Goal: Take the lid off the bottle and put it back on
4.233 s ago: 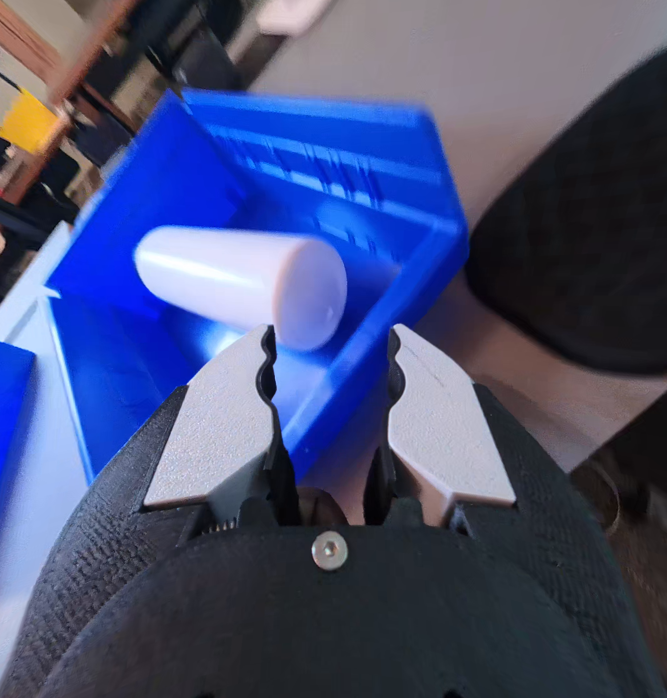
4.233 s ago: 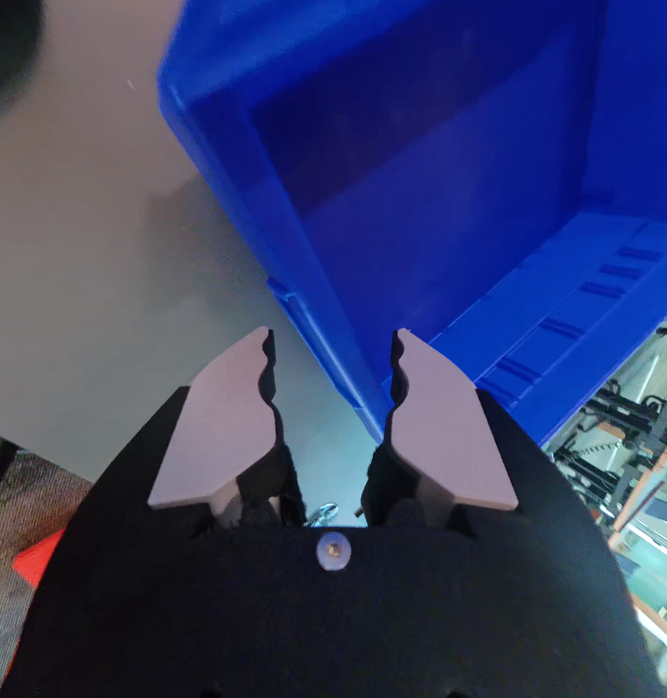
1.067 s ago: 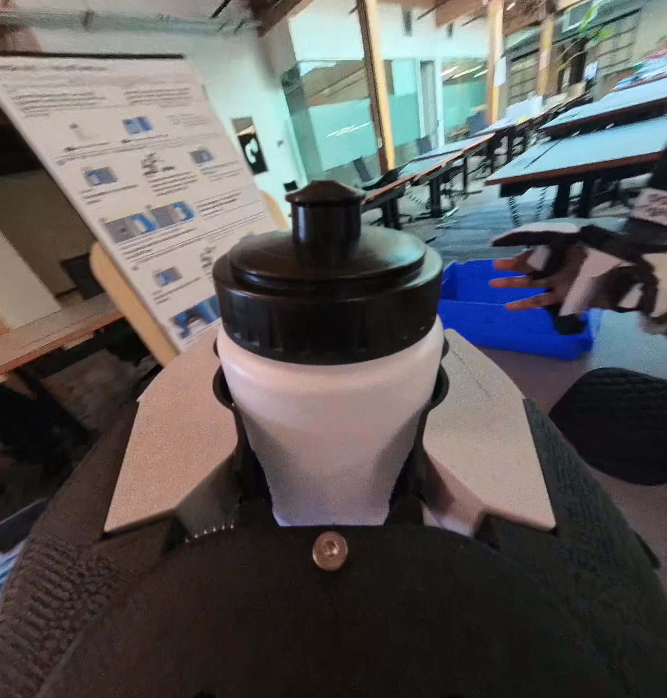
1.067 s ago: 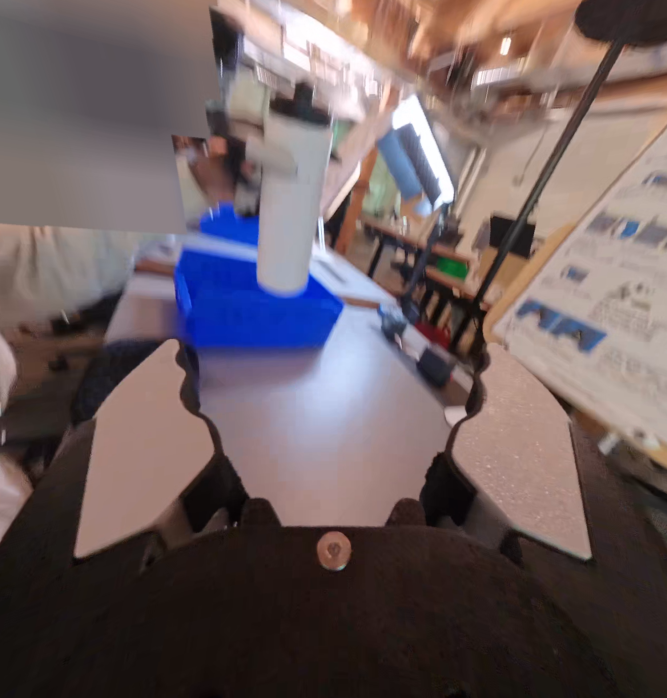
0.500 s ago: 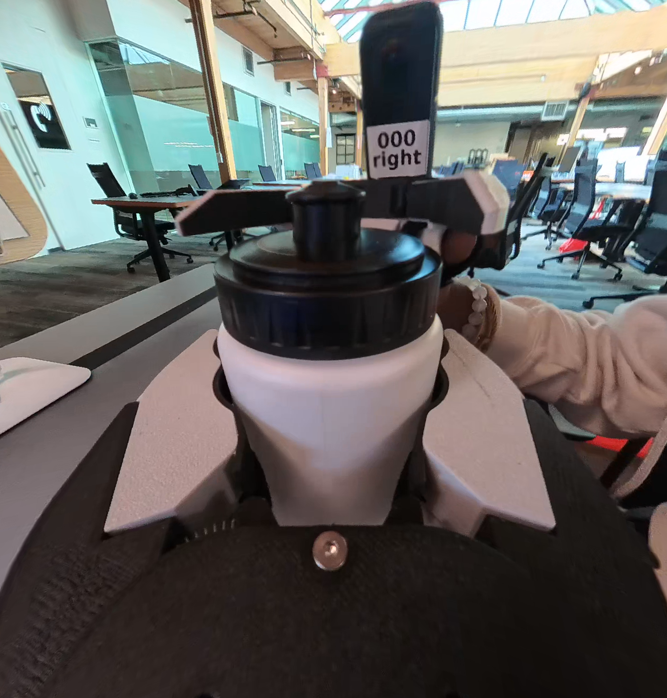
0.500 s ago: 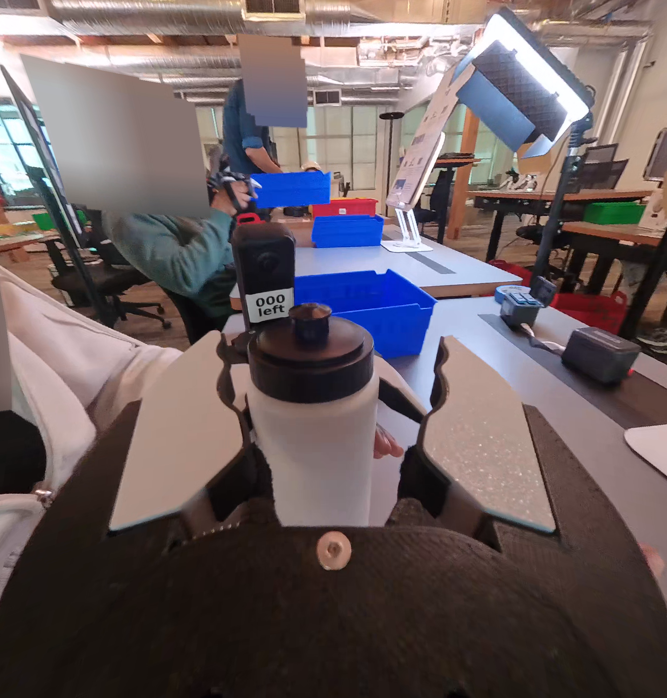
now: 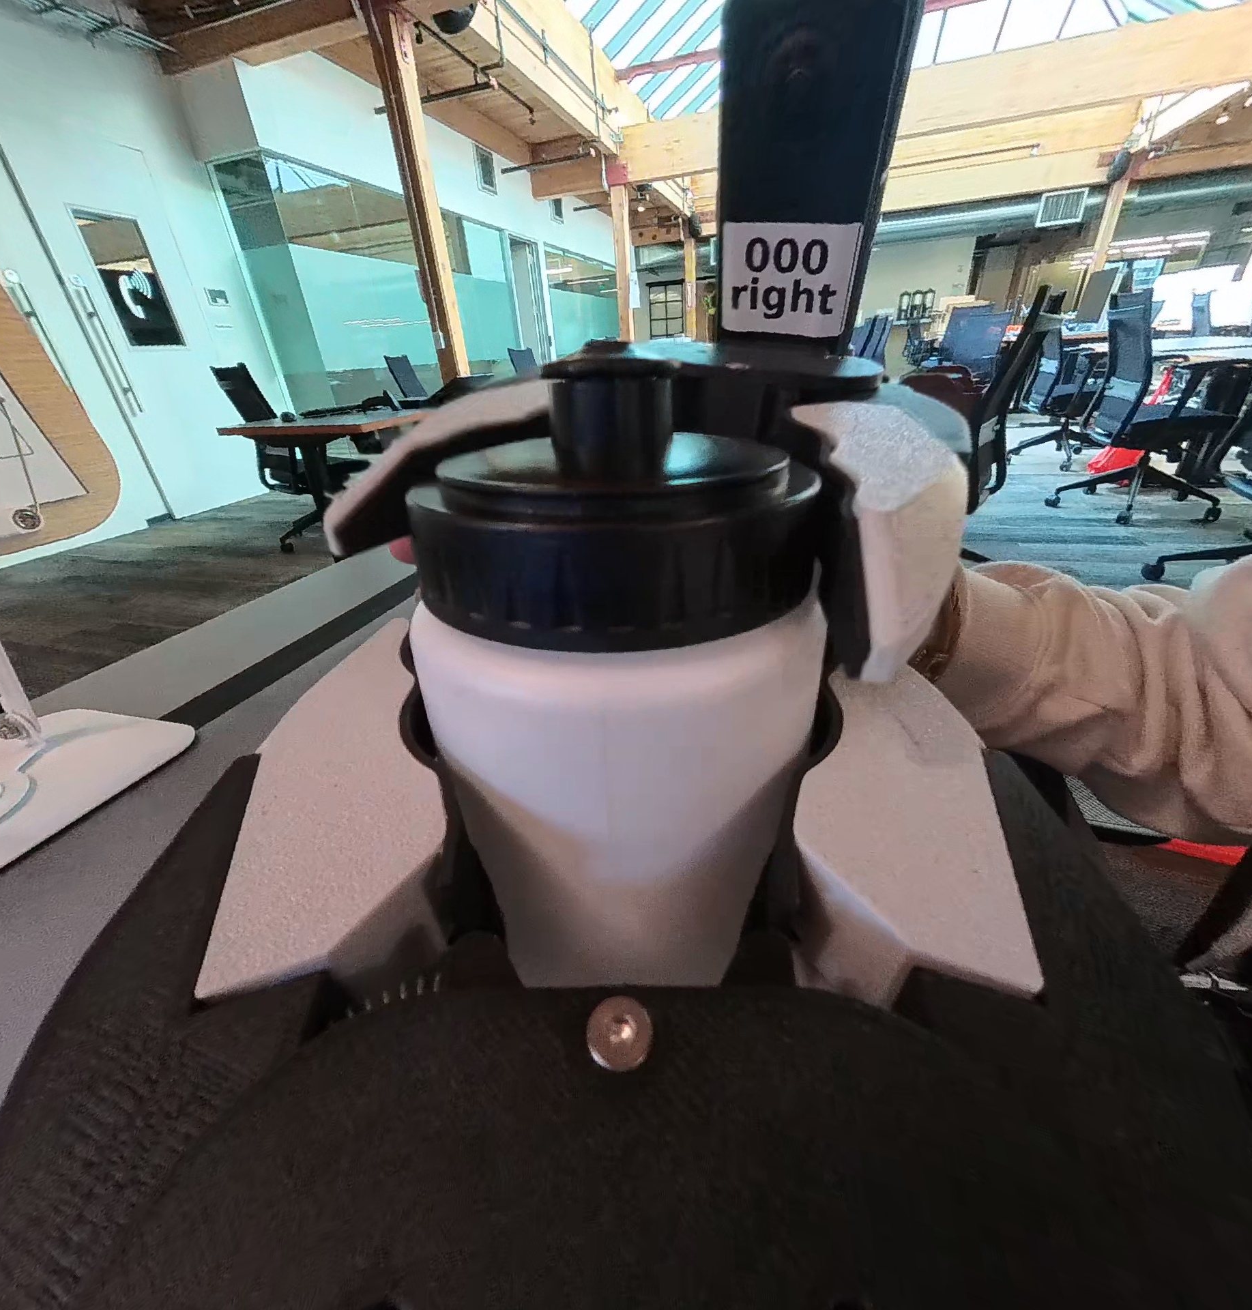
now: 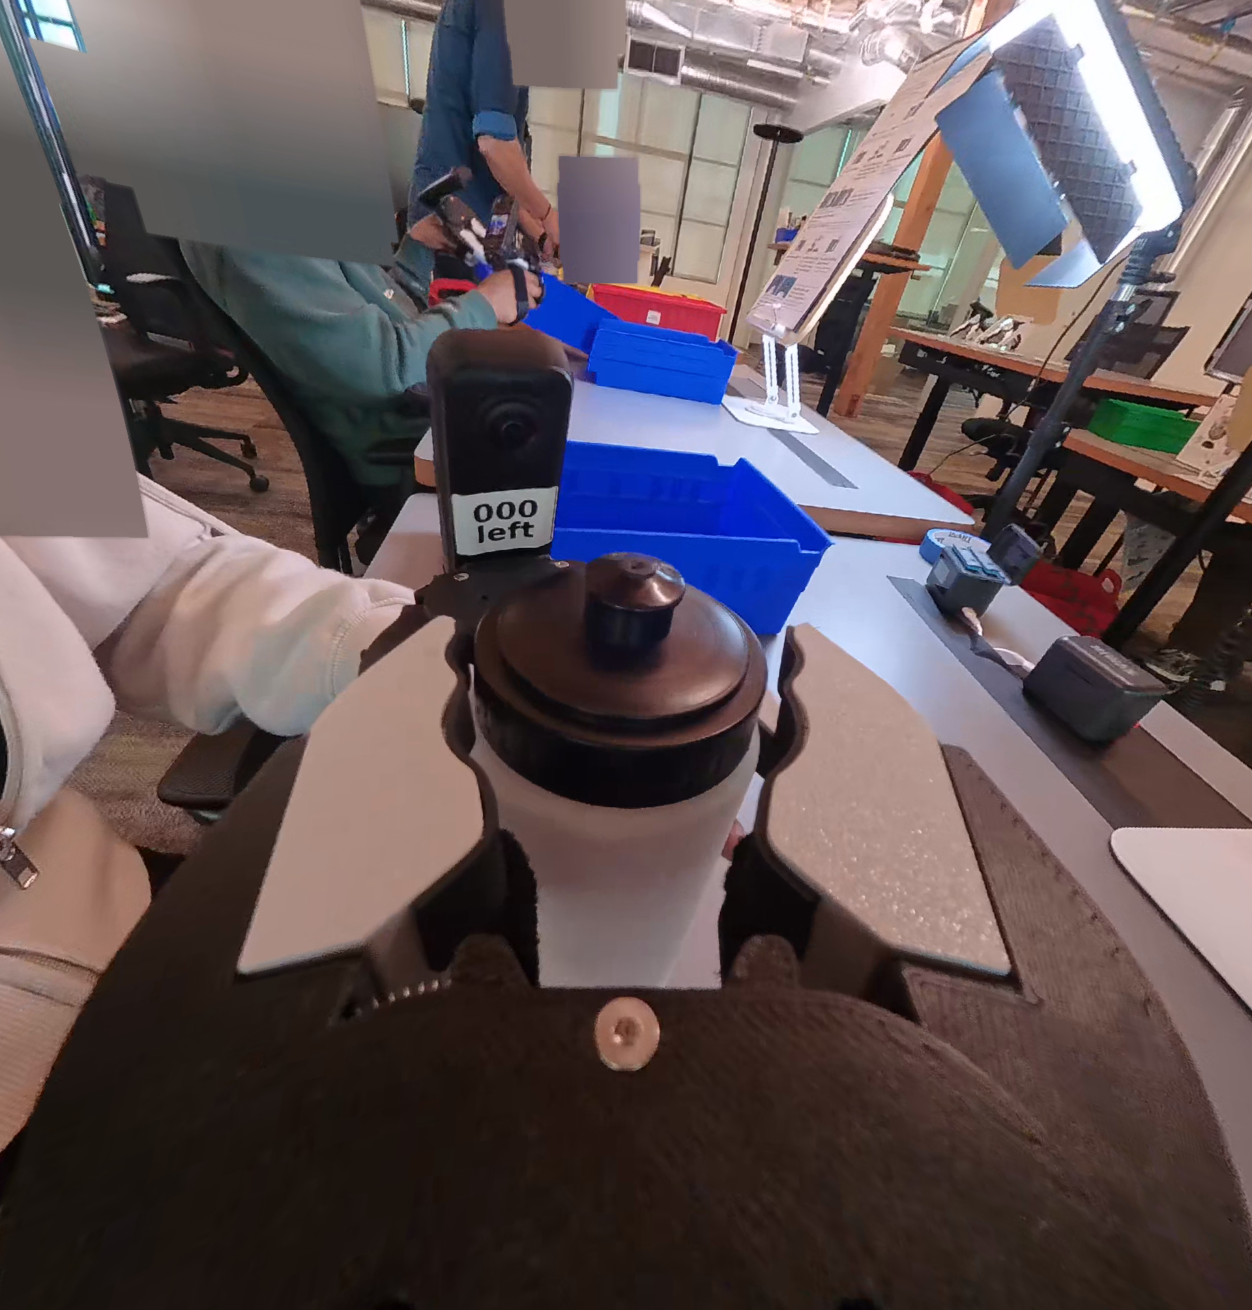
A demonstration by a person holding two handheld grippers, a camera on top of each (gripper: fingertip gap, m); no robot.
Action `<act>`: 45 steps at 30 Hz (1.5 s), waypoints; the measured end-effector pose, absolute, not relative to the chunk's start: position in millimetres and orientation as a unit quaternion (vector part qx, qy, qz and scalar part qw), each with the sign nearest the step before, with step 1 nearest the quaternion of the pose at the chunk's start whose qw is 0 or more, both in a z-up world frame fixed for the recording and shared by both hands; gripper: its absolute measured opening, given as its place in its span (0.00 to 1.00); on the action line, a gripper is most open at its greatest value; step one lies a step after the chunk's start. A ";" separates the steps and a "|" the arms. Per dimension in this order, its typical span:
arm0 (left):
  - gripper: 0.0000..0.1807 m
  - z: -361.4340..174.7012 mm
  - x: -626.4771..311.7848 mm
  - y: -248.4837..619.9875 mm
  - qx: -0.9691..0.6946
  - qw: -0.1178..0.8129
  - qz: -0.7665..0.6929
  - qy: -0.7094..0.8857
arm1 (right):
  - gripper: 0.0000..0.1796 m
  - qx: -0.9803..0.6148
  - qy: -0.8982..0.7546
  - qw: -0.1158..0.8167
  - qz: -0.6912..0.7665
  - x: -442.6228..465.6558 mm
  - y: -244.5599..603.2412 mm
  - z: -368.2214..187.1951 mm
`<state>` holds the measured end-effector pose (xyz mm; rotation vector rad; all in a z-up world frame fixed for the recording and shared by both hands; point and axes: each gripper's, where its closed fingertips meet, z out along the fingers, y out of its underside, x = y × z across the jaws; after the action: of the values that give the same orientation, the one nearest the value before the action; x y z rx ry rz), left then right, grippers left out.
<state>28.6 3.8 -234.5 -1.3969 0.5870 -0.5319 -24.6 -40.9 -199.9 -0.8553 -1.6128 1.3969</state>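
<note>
Left wrist view shows the left gripper (image 7: 612,716) clamped on the white bottle (image 7: 612,765) just below its shoulder, both grey fingers (image 7: 339,815) pressed against the body, the bottle upright and held in the air. The black lid (image 7: 612,560) sits screwed on the neck, its spout standing up in the middle. Beyond it the right gripper (image 7: 594,510) reaches in from the far side with one finger on each side of the lid; a cream sleeve (image 7: 1105,680) runs off to the right behind it. Right wrist view gives the closer look: the right gripper (image 8: 619,709) has its jaws spread wide around the lid (image 8: 616,702), the left-hand finger touching or nearly touching the rim and the other finger (image 8: 871,801) standing just clear of it, so nothing is gripped. Behind the bottle (image 8: 623,872) a blue bin (image 8: 679,539) rests on the grey tabletop (image 8: 892,638), with a dark box (image 8: 1091,687) toward its right edge.
</note>
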 end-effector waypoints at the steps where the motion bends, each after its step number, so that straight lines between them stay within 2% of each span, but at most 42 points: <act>1: 0.57 -234.6 28.8 3.8 -0.625 0.695 -0.238 0.263 | 0.46 -0.341 -0.647 0.405 0.549 -25.7 -42.6 -202.9; 16: 0.56 -233.6 35.7 -6.6 -0.599 0.699 -0.262 0.289 | 0.43 -0.307 -0.634 0.374 0.603 -18.7 -51.5 -202.1; 25: 0.55 -233.9 41.8 -12.5 -0.586 0.695 -0.271 0.316 | 0.43 -0.311 -0.677 0.363 0.560 -13.2 -54.2 -206.2; 35: 0.56 -233.4 55.2 -20.9 -0.567 0.684 -0.310 0.339 | 0.43 -0.258 -0.690 0.298 0.606 1.0 -63.8 -205.5; 39: 0.56 -233.4 41.4 -5.5 -0.604 0.694 -0.271 0.282 | 0.44 -0.306 -0.659 0.351 0.590 -7.4 -46.7 -201.6; 41: 0.56 -233.6 23.9 6.7 -0.622 0.718 -0.199 0.241 | 0.55 -0.331 -0.631 0.429 0.556 -13.5 -27.3 -193.4; 45: 0.56 -233.0 8.7 15.9 -0.631 0.737 -0.129 0.206 | 0.46 -0.374 -0.617 0.428 0.545 -19.4 -27.7 -195.0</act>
<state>8.7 15.9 -233.0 -1.3858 0.4515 -0.2831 -19.4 -27.7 -195.0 -0.9340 -1.5396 1.3603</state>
